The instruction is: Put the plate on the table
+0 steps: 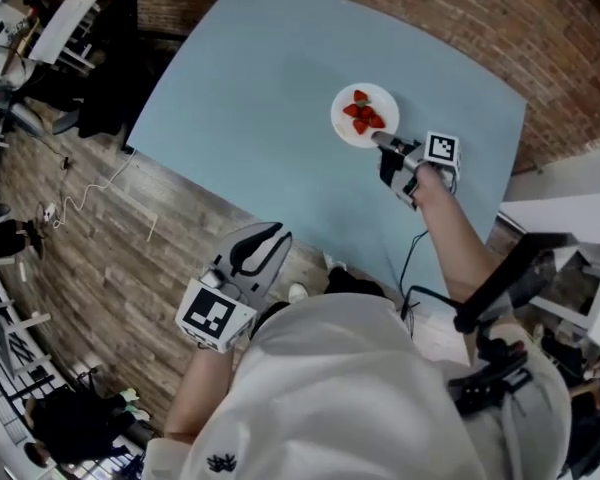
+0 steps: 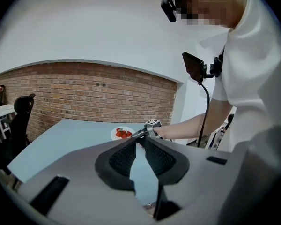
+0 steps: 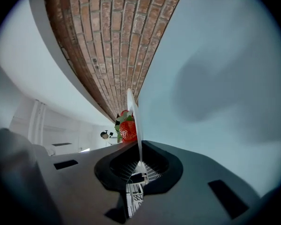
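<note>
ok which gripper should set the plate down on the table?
Right. The right gripper is clamped on the plate rim, over the table; the left gripper is empty, off the table's near edge.

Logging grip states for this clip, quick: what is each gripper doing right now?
Left gripper: jaws closed, nothing between them.
Right gripper: jaws closed on the rim of the plate of strawberries.
</note>
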{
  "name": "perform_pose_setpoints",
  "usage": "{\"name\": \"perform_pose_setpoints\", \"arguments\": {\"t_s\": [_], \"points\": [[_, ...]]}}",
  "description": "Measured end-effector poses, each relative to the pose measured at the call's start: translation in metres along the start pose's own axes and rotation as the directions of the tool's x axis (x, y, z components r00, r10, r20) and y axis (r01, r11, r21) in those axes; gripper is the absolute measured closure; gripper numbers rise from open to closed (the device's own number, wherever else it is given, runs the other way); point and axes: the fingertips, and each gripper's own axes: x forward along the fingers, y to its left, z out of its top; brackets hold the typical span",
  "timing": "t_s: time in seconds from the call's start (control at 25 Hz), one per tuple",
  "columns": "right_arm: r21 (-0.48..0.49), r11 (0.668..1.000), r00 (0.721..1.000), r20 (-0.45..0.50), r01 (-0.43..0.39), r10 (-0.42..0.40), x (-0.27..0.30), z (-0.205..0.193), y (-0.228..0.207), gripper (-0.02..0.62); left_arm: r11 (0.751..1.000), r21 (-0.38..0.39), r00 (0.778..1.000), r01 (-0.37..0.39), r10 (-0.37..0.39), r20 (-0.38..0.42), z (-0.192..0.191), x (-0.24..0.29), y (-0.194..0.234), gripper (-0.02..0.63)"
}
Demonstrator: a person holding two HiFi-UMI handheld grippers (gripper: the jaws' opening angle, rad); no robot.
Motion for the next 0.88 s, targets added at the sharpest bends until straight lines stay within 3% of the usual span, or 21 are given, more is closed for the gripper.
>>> {"name": "perform_pose_setpoints", "arguments": {"t_s": [0.32,0.56,0.88], "points": [[0.103,0.994,0.999,0.004,0.046,-0.047,0.045,0.051,-0.041,0.577,0.999,-0.008,0.998,-0.039,0.038,-0.047,0.008,0.024,0.016,0.543],[0.192,0.975,0.993,0.018,0.108,-0.113,0.056,0.065,-0.069,0.577,0.999,-0.019,0.997,-0.036,0.035,-0.072,0.01,0.033,0.022,0.543],[0.227,0.961,0.985,0.025,0.16,-0.17,0.054,0.075,-0.089,0.577,0.999,-0.044,0.997,-0.025,0.022,-0.08,0.004,0.045,0.022,0.543]]}}
